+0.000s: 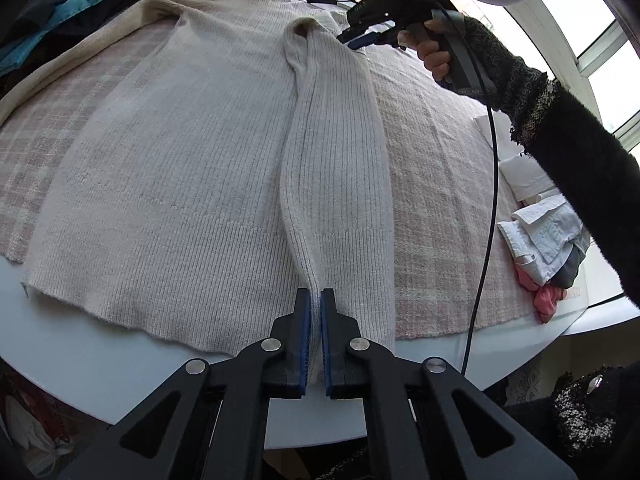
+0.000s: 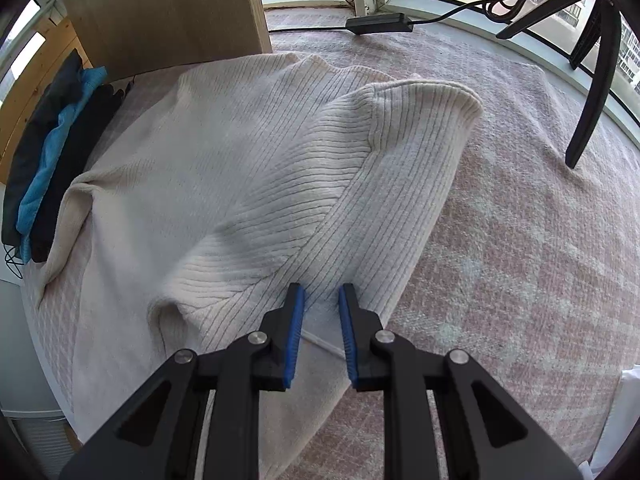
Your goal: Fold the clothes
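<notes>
Lying flat: a cream ribbed-knit sweater (image 1: 168,168) spread over a pink-and-white checked woven cloth (image 1: 432,208) on the white round-edged worktop (image 1: 100,364); one side folded inward in a long soft ridge
Left gripper (image 1: 315,300): black arms, blue ridged pads; jaws pinched nearly together on the sweater's hem at the near end of the fold
Right gripper (image 2: 321,294): jaws narrowly apart, tips down on the folded sleeve near the shoulder; whether they pinch the knit cannot be told
Side piles: dark and blue garments (image 2: 48,152); white and pink ones (image 1: 548,248)
</notes>
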A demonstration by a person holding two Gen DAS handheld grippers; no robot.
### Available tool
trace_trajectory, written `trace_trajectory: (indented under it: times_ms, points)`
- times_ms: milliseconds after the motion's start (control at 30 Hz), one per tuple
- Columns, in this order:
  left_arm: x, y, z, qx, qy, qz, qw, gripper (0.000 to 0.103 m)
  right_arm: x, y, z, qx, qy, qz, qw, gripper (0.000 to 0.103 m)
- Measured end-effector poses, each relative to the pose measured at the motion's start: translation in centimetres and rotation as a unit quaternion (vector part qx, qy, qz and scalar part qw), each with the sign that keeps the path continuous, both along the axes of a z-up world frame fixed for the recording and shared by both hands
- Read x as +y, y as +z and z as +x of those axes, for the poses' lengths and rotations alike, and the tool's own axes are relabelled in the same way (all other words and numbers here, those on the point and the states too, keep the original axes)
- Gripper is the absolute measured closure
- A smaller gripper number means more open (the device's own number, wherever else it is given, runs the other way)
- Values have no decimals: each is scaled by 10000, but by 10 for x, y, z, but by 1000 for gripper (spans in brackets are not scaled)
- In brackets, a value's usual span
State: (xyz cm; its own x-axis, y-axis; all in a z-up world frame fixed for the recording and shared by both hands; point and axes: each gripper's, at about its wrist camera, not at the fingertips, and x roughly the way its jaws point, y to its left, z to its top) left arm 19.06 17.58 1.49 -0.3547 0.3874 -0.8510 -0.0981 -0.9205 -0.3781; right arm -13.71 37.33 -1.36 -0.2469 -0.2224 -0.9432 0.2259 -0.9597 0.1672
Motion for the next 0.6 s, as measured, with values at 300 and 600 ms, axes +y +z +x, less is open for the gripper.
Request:
trace_trajectory:
  times_ms: [300, 600]
  points:
    - [-12, -22, 0, -56, 212, -369, 9991, 99, -9, 8, 1, 185, 168, 460, 9986, 83]
    - [-11, -6, 2, -108, 311, -163, 9993, 98, -57, 9, 104, 270, 810, 28, 9963, 83]
